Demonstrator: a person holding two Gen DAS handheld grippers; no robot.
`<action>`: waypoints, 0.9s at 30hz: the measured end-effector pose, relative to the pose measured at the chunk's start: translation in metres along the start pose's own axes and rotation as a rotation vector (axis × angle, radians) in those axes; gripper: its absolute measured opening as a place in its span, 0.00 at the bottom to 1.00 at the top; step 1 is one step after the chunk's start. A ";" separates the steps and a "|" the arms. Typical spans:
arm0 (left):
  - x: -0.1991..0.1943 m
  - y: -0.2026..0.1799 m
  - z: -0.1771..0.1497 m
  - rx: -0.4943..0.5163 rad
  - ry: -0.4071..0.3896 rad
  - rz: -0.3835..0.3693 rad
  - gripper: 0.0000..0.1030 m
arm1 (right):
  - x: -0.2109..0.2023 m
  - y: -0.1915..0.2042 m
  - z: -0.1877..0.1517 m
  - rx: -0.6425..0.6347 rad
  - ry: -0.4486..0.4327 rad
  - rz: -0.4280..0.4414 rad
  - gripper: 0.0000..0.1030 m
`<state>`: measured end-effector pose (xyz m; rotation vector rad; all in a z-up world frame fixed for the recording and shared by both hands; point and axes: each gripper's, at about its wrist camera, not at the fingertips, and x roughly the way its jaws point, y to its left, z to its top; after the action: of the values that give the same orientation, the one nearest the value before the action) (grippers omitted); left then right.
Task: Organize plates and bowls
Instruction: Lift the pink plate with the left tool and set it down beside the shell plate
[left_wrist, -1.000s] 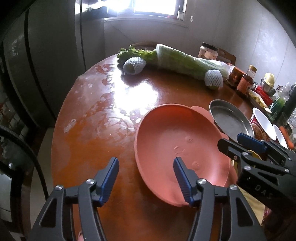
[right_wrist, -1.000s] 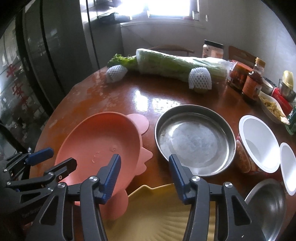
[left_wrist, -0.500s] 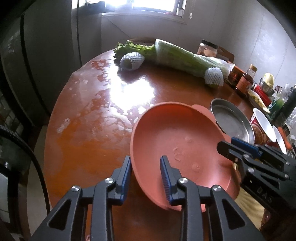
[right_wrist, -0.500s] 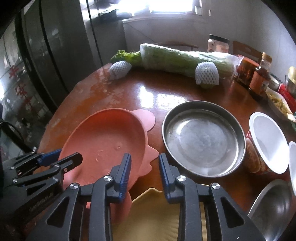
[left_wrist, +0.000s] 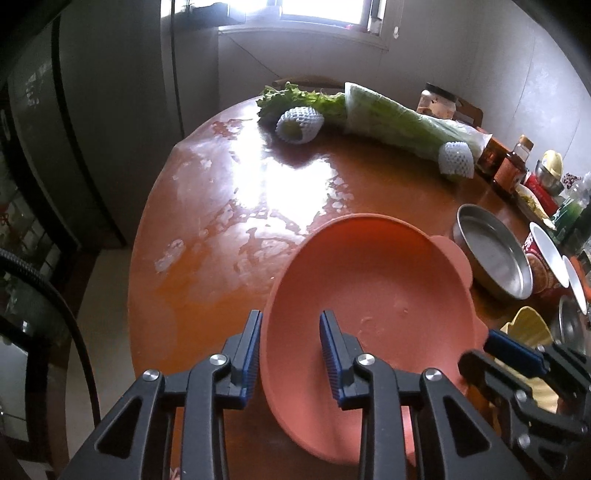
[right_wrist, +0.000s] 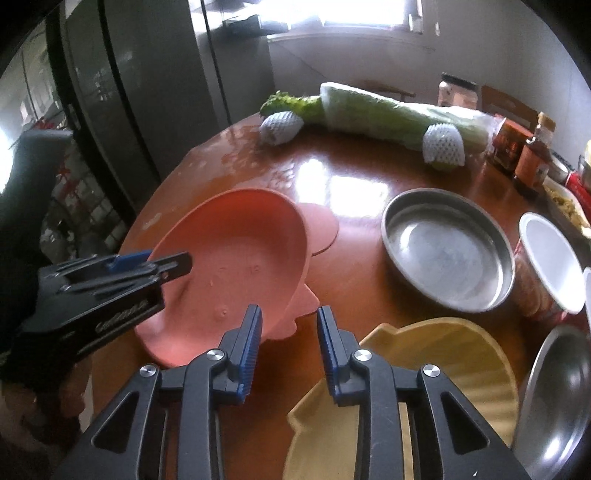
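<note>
The left hand-held gripper (left_wrist: 291, 349) is clenched on the near rim of the pink plate (left_wrist: 373, 295), which tilts above the worktop (left_wrist: 207, 236) near its left edge. The right hand-held gripper (right_wrist: 289, 345) grasps nothing, its jaws drawn together just beside the plate's right rim, over the yellow plate (right_wrist: 436, 369).

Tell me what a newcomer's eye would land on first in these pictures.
The pink plate dominates the near side of the round wooden table, its near rim between the left tool's blue pads. Beside it lie a steel pan and a yellow plate. Along the far edge stretches a long wrapped cabbage, under a bright window.
</note>
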<state>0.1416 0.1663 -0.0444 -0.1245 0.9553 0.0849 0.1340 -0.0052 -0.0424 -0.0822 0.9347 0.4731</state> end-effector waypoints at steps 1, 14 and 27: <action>-0.001 0.001 -0.001 0.002 0.000 0.000 0.31 | -0.001 0.001 -0.002 0.002 -0.002 0.003 0.32; -0.001 0.006 -0.004 0.016 -0.004 -0.012 0.31 | -0.013 0.006 -0.018 0.083 -0.004 0.057 0.34; -0.016 0.011 -0.003 -0.019 -0.053 -0.034 0.36 | -0.027 0.008 -0.022 0.067 -0.045 0.045 0.40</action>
<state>0.1287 0.1766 -0.0341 -0.1555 0.8993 0.0662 0.1010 -0.0137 -0.0333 0.0104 0.9086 0.4834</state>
